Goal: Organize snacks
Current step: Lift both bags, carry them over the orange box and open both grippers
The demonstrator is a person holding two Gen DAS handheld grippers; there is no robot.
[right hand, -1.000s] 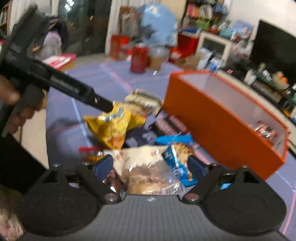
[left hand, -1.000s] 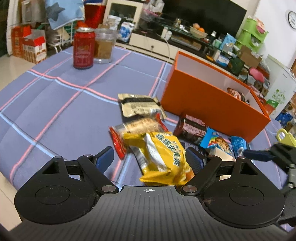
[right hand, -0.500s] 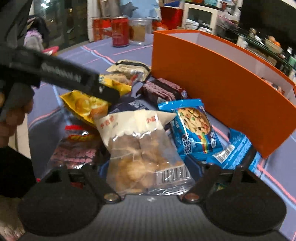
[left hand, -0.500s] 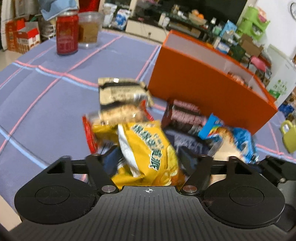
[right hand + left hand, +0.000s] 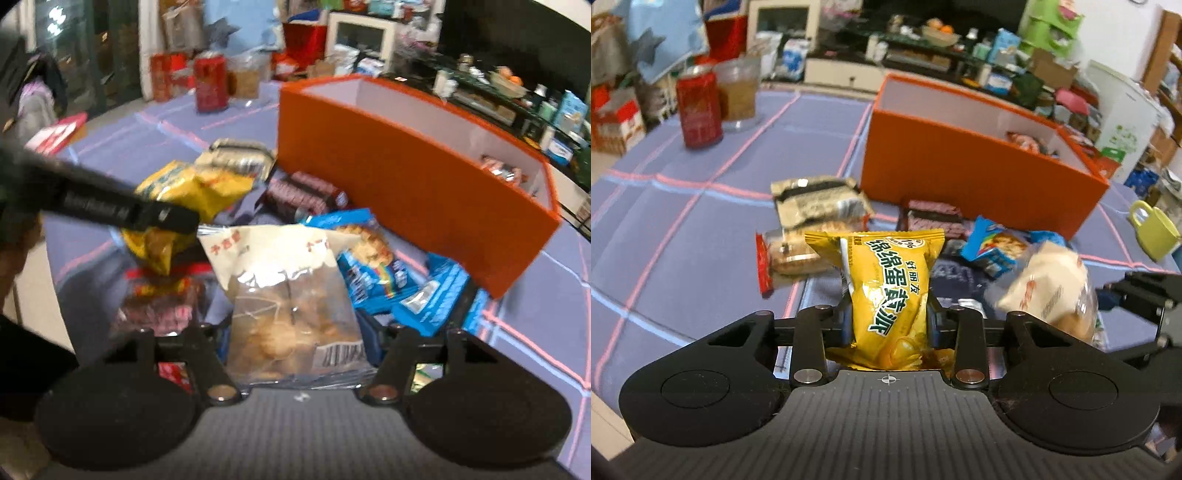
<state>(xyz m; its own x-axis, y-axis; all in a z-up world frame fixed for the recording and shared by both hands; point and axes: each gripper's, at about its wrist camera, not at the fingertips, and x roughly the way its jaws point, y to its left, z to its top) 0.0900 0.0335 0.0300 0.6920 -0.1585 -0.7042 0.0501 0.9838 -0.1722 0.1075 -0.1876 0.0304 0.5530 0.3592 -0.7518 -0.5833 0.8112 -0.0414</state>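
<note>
Both tongs have just been closing, my left tongs (image 5: 890, 321) clamping the yellow pack (image 5: 886, 288), my right tongs (image 5: 295, 332) clamping the pastry bag (image 5: 291, 306), near the pile; next, I judge, comes carrying both right into the orange box (image 5: 960, 170).

yellow packet (image 5: 890, 291) in my left tool (image 5: 889, 320): green characters "绵绵蛋黄派", smaller "好丽友" above. clear-and-cream bag (image 5: 291, 299) in my right tool (image 5: 295, 332): red characters, unreadable; a barcode, digits illegible.
</note>
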